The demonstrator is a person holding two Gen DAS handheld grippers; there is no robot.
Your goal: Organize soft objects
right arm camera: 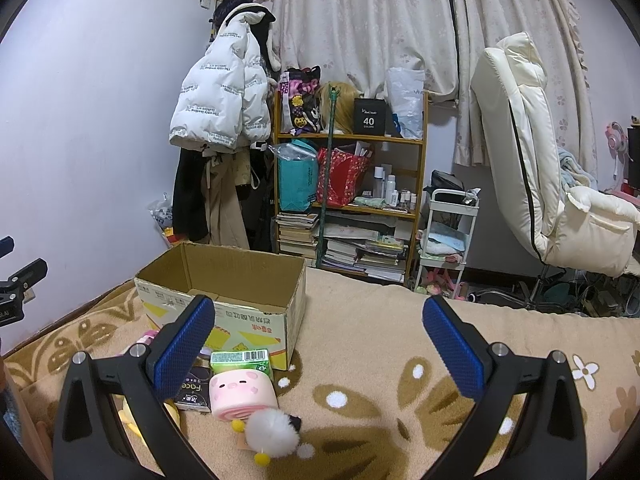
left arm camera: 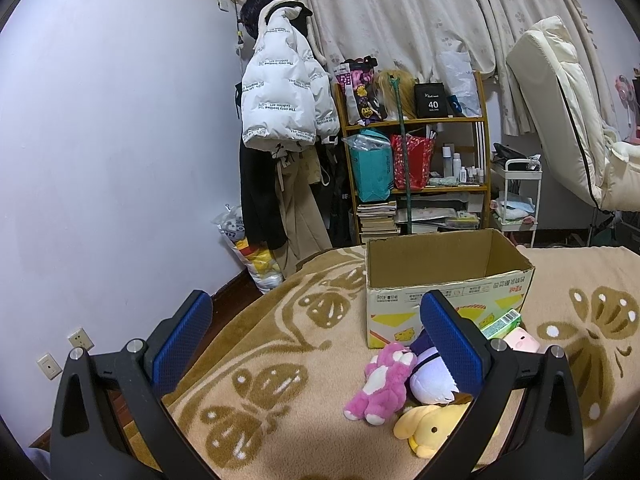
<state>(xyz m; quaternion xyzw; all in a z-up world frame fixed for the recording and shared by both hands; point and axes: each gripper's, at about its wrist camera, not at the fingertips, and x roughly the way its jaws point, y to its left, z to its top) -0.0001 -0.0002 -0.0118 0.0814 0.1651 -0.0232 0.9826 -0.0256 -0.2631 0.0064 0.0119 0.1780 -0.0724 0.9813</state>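
Observation:
An open cardboard box [left arm camera: 448,276] [right arm camera: 224,280] stands on the tan butterfly blanket [left arm camera: 280,360] [right arm camera: 380,380]. In front of it lie soft toys: a pink plush bear [left arm camera: 380,384], a purple-and-white plush [left arm camera: 430,376], a yellow plush [left arm camera: 430,426], a pink pig cushion [right arm camera: 242,394] [left arm camera: 520,342] and a white fluffy toy [right arm camera: 272,434]. A green carton [right arm camera: 240,360] [left arm camera: 502,324] and a dark packet [right arm camera: 194,394] lie among them. My left gripper [left arm camera: 316,344] hovers open, left of the toys. My right gripper [right arm camera: 320,346] is open above the blanket, right of the pig cushion.
A wooden shelf [right arm camera: 348,184] with bags, bottles and books stands behind the bed. Coats [left arm camera: 280,92] hang by the wall on the left. A white trolley [right arm camera: 448,236] and a cream reclining chair [right arm camera: 540,184] are at the right. Curtains cover the back wall.

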